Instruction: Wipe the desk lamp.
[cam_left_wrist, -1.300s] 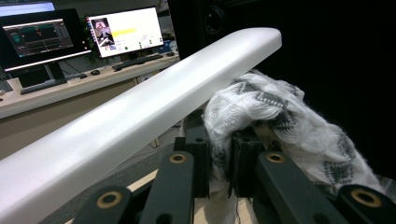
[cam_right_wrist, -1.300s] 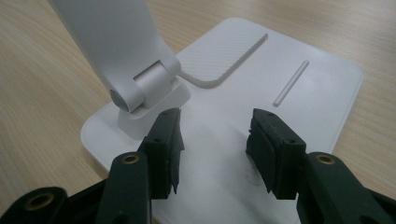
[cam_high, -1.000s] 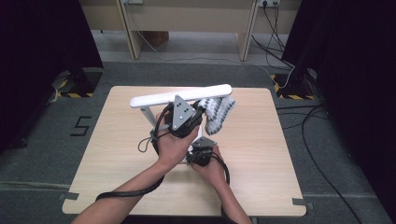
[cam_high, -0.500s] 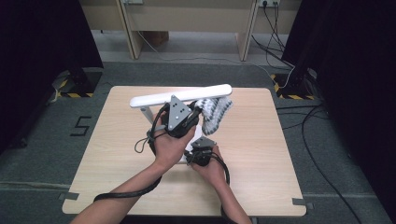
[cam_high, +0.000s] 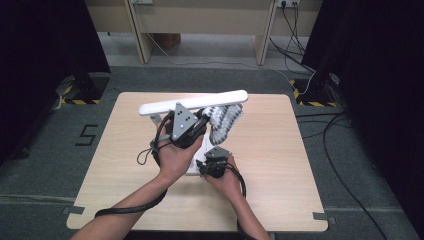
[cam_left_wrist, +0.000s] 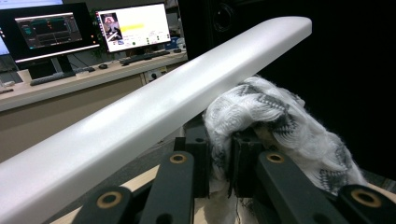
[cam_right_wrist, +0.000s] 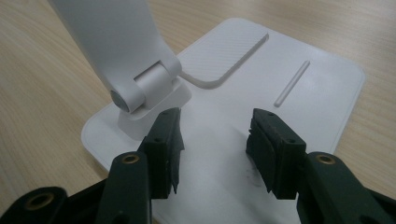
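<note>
**Cloth at the lamp bar: both grippers catalogued**

Grey carpet surrounded the pale wooden table (cam_high: 125, 165), with dark curtains to left and right, a long desk at the far wall and cables trailing on the floor at the right. Monitors stood on a bench beyond, seen from the left gripper view.

Item one: white desk lamp, its long bar (cam_high: 195, 102) running across the far half of the table, its flat base (cam_right_wrist: 261, 79) nearer the person, hinge upright rising from it.

Item two: patterned grey-and-white cloth (cam_high: 222, 120), bunched just under the bar's right portion, apart from the tabletop, hanging from the jaws.

Item three: left gripper (cam_left_wrist: 219, 161), clenched on a fold of the cloth, jaws pinching it close beneath the bar.

Item four: right gripper (cam_right_wrist: 215, 149), jaws released and standing apart over the lamp base, close beside the hinge; nothing lay between them. It appeared to rest on or just above the base, probably to steady it.

Handling note: the cloth seemed meant for wiping or draping along the bar. A good stroke would keep the pinch firm, carry the cloth flush against the bar's surface, and hold the base down so the lamp would not tip or slide.
</note>
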